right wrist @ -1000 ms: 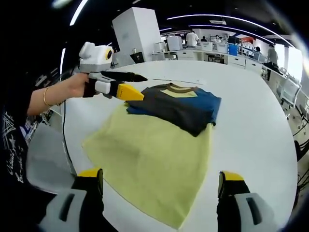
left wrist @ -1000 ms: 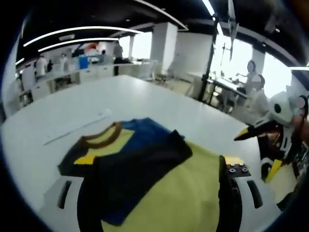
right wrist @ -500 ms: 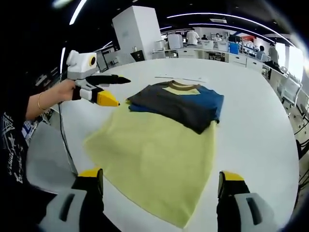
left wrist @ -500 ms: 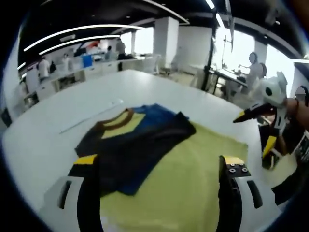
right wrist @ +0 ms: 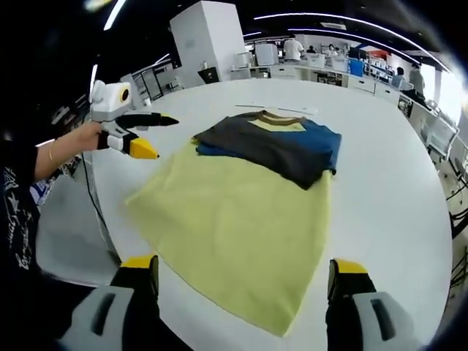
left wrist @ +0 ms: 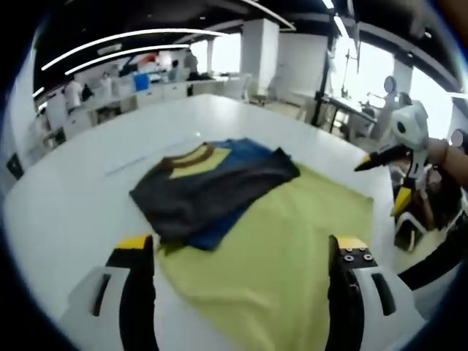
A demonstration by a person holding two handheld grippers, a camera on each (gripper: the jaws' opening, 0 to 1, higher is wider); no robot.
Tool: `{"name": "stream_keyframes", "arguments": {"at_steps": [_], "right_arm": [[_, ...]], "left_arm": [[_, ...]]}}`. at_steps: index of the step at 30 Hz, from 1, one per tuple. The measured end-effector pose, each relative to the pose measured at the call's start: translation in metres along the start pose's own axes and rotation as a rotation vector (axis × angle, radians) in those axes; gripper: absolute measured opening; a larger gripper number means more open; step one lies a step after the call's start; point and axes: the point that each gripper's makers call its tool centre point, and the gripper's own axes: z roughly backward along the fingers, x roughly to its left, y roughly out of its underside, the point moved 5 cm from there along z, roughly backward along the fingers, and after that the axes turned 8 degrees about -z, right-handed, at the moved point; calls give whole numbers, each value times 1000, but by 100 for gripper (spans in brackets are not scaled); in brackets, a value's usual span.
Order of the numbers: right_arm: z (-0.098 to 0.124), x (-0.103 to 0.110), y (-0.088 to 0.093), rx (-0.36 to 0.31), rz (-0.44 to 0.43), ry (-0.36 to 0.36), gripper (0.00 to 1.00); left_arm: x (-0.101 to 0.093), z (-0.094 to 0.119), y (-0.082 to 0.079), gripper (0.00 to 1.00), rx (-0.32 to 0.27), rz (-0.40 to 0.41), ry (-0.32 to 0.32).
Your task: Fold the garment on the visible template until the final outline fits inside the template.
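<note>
On the white table [right wrist: 395, 183] the garment [right wrist: 274, 146] lies partly folded: sleeves turned in over the upper body, collar away from the person. The yellow lower body spreads flat toward the table's near edge. Left gripper [right wrist: 142, 135] hovers off the shirt's side, jaws apart, empty. Right gripper [right wrist: 245, 274] is also spread, holding nothing. No template outline discernible. Judged remaining: fold the yellow hem up.

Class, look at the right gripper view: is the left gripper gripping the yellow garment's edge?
No. The left gripper hangs in the air beside the yellow garment, its jaws apart and holding no cloth.
</note>
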Motion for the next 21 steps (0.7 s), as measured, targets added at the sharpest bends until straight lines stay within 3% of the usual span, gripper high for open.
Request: {"name": "stream_keyframes", "arguments": {"at_steps": [12, 21], "right_arm": [[-1, -1, 11, 21, 7, 32, 95], [-2, -6, 22, 30, -16, 50, 87]], "left_arm": [[-4, 28, 39, 89, 50, 31, -11], [-14, 44, 67, 84, 97, 50, -14]]}}
